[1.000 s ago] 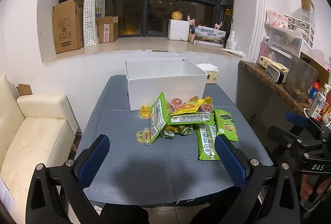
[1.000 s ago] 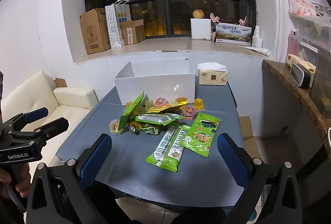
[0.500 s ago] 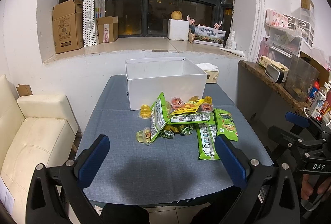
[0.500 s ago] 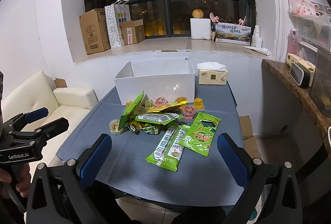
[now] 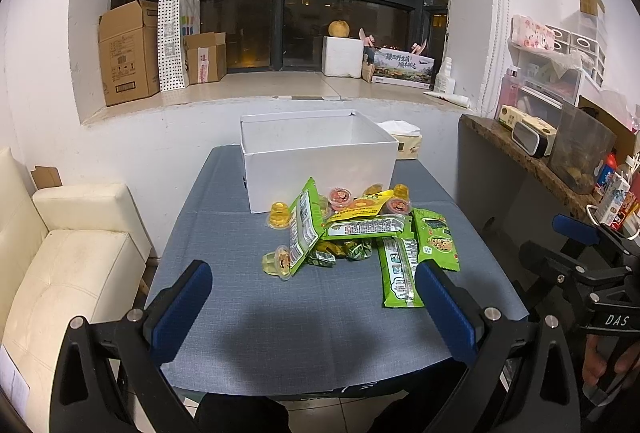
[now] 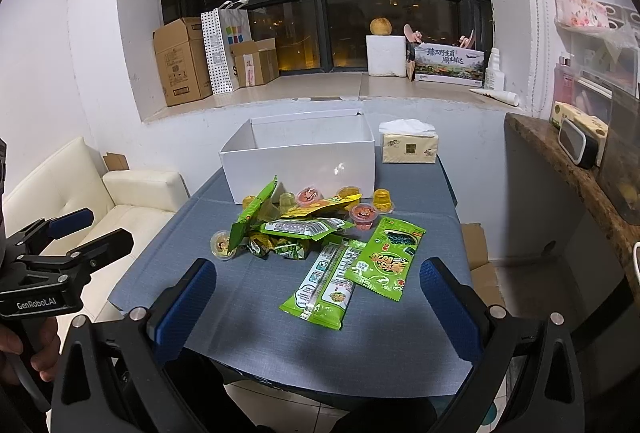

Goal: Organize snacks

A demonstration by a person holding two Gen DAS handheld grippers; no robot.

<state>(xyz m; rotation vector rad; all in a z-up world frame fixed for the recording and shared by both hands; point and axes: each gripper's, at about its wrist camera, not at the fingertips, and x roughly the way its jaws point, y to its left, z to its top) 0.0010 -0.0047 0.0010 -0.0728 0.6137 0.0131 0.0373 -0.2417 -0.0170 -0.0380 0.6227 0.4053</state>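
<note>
A pile of snacks lies on the grey-blue table (image 5: 304,317): green packets (image 5: 400,273) (image 6: 384,261), a yellow packet (image 5: 366,203) and jelly cups (image 5: 279,215) (image 6: 362,215). An open white box (image 5: 320,157) (image 6: 300,157) stands just behind the pile. My left gripper (image 5: 314,307) is open and empty, held above the table's near edge. My right gripper (image 6: 316,309) is open and empty, also short of the pile. Each gripper shows at the side of the other's view.
A tissue box (image 6: 408,147) stands right of the white box. A cream sofa (image 5: 60,257) is left of the table. A stone counter (image 5: 532,157) with containers is on the right. Cardboard boxes (image 5: 128,53) sit on the window ledge.
</note>
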